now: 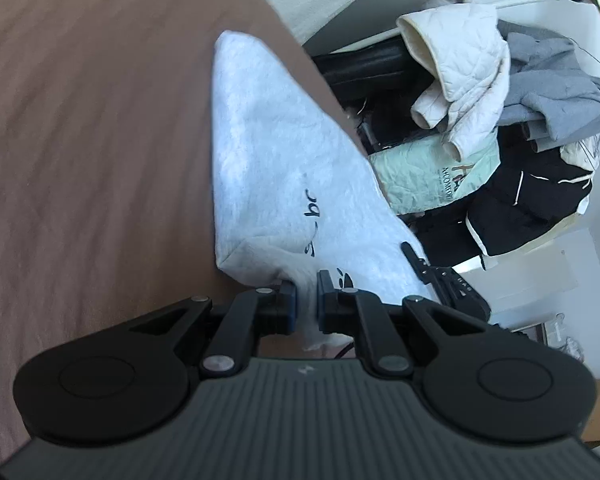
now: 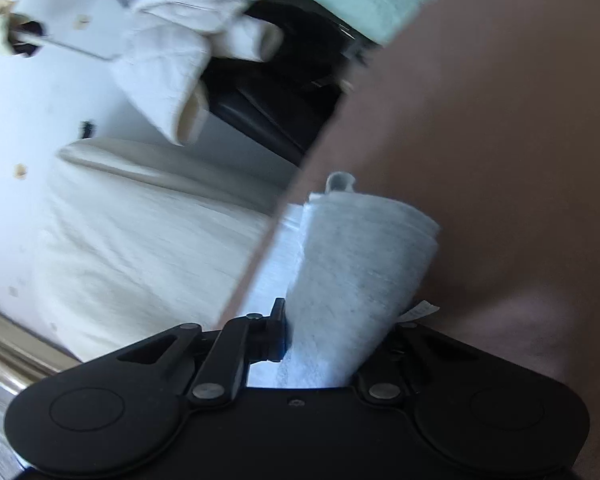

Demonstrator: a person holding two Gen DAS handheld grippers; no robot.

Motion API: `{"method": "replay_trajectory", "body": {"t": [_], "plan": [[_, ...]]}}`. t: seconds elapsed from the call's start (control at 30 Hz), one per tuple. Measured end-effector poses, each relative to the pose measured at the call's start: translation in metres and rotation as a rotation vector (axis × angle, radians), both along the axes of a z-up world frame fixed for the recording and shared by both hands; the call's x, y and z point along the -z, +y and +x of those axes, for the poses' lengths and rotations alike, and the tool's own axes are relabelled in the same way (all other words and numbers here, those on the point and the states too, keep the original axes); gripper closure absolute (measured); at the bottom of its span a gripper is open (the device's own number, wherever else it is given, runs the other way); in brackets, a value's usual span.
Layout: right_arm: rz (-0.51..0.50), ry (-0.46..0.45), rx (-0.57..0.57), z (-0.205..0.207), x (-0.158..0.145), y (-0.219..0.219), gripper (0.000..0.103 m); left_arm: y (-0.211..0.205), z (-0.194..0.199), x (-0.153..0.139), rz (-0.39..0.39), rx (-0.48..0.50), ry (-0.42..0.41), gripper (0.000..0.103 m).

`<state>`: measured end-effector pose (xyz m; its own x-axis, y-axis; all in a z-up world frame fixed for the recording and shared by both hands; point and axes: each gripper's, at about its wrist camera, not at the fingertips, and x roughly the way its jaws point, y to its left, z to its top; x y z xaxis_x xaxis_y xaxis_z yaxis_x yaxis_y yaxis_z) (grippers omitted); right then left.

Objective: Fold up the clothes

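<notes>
Left tongs [image 1: 307, 292] nipped onto white garment [image 1: 276, 168]; right tongs [image 2: 332, 332] clamped on its bunched edge. Lifted above brown bed [image 1: 80, 120]. Seemingly mid-fold; next, carrying held edges across evenly, then laying flat.

Fleecy matt garment [image 1: 268, 152] (cloth) on smooth brown bedsheet [image 1: 80, 120].

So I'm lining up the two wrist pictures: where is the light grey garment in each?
Left wrist: the light grey garment runs from centre down to the left gripper, which pinches it.
Right wrist: it rises at lower centre, clamped in the right gripper.
Shared landmark: the white quilted jacket beyond the brown bedsheet.
</notes>
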<state>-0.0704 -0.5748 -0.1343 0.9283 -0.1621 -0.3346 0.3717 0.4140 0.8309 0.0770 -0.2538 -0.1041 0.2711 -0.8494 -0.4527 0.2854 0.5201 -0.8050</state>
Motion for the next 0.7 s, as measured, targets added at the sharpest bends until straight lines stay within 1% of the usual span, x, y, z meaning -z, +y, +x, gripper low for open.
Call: {"method": "replay_trajectory", "body": {"t": [0.1,0.27,0.37,0.5,0.63,0.7], "plan": [[-0.078,-0.023,-0.035,0.008,-0.021,0.011,0.089,0.003,-0.004,-0.01,0.049,-0.004,-0.053,0.094],[-0.166,-0.111,-0.097,0.005,-0.06,0.039,0.088,0.031,-0.023,-0.049,0.145,-0.025,-0.201,0.094],[-0.206,-0.149,-0.137,-0.001,-0.076,0.062,0.088,0.058,-0.027,-0.069,0.18,-0.057,-0.255,0.094],[-0.288,-0.163,-0.218,-0.001,-0.098,0.088,0.088,0.098,-0.039,-0.091,0.165,-0.033,-0.278,0.094],[-0.3,-0.211,-0.351,-0.008,-0.12,0.106,0.088,0.146,-0.067,-0.098,0.139,0.01,-0.26,0.094],[-0.362,-0.223,-0.402,-0.012,-0.132,0.128,0.088,0.168,-0.082,-0.104,0.14,0.0,-0.282,0.094]]}}
